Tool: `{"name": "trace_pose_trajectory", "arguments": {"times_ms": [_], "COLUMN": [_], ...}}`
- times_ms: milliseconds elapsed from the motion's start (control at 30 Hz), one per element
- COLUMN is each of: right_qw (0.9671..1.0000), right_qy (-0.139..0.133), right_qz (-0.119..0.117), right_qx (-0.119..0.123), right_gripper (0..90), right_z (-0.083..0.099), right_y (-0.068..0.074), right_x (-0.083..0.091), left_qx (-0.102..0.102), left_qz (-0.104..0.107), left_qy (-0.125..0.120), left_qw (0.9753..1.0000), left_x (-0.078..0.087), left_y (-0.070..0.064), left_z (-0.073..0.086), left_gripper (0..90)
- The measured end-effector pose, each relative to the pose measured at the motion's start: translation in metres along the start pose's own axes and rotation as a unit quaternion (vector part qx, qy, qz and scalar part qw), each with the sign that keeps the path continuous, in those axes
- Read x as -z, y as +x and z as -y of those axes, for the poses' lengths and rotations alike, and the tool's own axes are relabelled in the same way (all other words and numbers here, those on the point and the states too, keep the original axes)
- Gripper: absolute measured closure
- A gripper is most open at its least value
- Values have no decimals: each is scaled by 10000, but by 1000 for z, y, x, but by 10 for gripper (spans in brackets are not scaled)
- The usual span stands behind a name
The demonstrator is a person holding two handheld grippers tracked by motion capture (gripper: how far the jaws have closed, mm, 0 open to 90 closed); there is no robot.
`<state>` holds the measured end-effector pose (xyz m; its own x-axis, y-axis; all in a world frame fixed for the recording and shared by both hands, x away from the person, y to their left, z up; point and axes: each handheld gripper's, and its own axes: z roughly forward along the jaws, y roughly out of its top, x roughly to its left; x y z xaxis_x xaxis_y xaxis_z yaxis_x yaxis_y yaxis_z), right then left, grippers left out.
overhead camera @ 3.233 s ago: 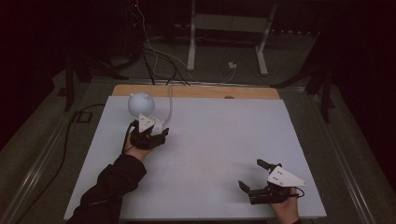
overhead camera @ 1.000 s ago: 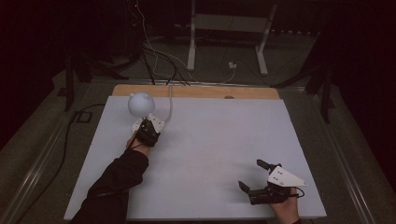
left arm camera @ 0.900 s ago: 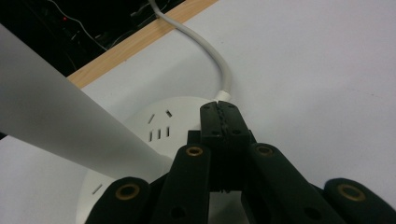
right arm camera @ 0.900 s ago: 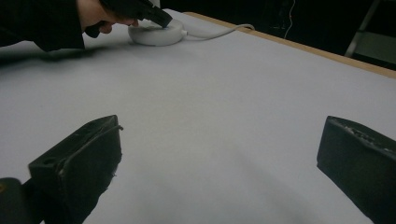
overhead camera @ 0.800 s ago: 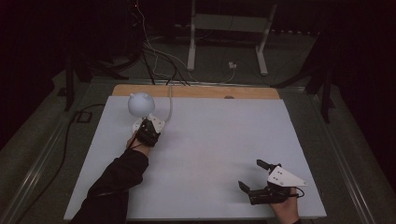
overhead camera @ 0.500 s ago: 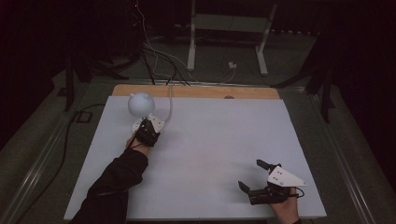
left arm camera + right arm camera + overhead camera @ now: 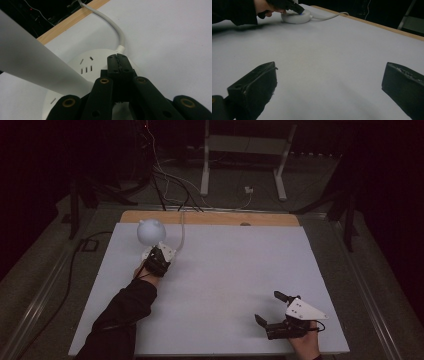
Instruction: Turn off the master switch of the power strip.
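A white desk lamp stands at the table's far left, with a round globe head (image 7: 151, 231) over a flat round base (image 7: 167, 251). The base (image 7: 85, 62) has socket slots on top, and a white cord (image 7: 110, 22) runs from it toward the back edge. My left gripper (image 7: 158, 257) is shut with nothing between its jaws, its closed tips (image 7: 117, 58) resting on the top of the base. The right gripper view shows that base (image 7: 295, 18) far off, with a small blue glow by the left gripper's tips. My right gripper (image 7: 266, 306) stands open near the front right, empty.
The white tabletop (image 7: 225, 270) ends in a wooden strip (image 7: 210, 218) at the back. The lamp's pale stem (image 7: 30, 67) slants across the left gripper view. Cables and a stand's legs (image 7: 240, 165) lie on the dark floor beyond.
Since about three seconds ago my left gripper has moved forward and turned onto the lamp base. Over the last second nothing has visibly moved. The right gripper has stayed put.
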<state>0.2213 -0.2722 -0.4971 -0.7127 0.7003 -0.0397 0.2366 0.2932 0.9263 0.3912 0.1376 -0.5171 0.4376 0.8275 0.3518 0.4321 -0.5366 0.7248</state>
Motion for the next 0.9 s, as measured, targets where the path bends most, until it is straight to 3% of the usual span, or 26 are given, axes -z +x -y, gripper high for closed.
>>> {"name": "trace_pose_trajectory", "arguments": {"times_ms": [133, 233, 500, 567, 700, 767, 800, 833, 900], "right_qw": [10000, 10000, 10000, 10000, 10000, 10000, 10000, 10000, 10000], "right_qy": [7, 13, 26, 34, 31, 30, 28, 26, 23], "right_qz": [0, -3, -13, -17, -18, -18, -17, -21, -28], "right_qx": [9, 2, -6, 16, 19, 12, 16, 17, 19], "right_gripper": [0, 0, 0, 0, 0, 0, 0, 0, 0], "right_z": [0, 0, 0, 0, 0, 0, 0, 0, 0], "right_y": [0, 0, 1, 2, 2, 2, 2, 2, 2], "right_x": [0, -1, -1, -2, -2, -2, -2, -2, -2], "left_qx": [11, -49, -309, -214, -267, -357, -308, -431, -405], "left_qz": [57, 60, -56, 9, -41, -55, -33, -39, 9], "left_qy": [-49, 48, 107, 116, 114, 169, 219, 256, 281], "left_qw": [10000, 10000, 9995, 9997, 9996, 9992, 9993, 9987, 9988], "left_x": [0, 0, 0, 0, 0, 0, -1, -1, -1], "left_y": [2, 2, -2, 0, -2, -2, -2, -2, -1], "left_z": [1, -1, -2, -3, -3, -4, -4, -5, -6], "left_gripper": [900, 900, 900, 900, 900, 900, 900, 900, 900]}}
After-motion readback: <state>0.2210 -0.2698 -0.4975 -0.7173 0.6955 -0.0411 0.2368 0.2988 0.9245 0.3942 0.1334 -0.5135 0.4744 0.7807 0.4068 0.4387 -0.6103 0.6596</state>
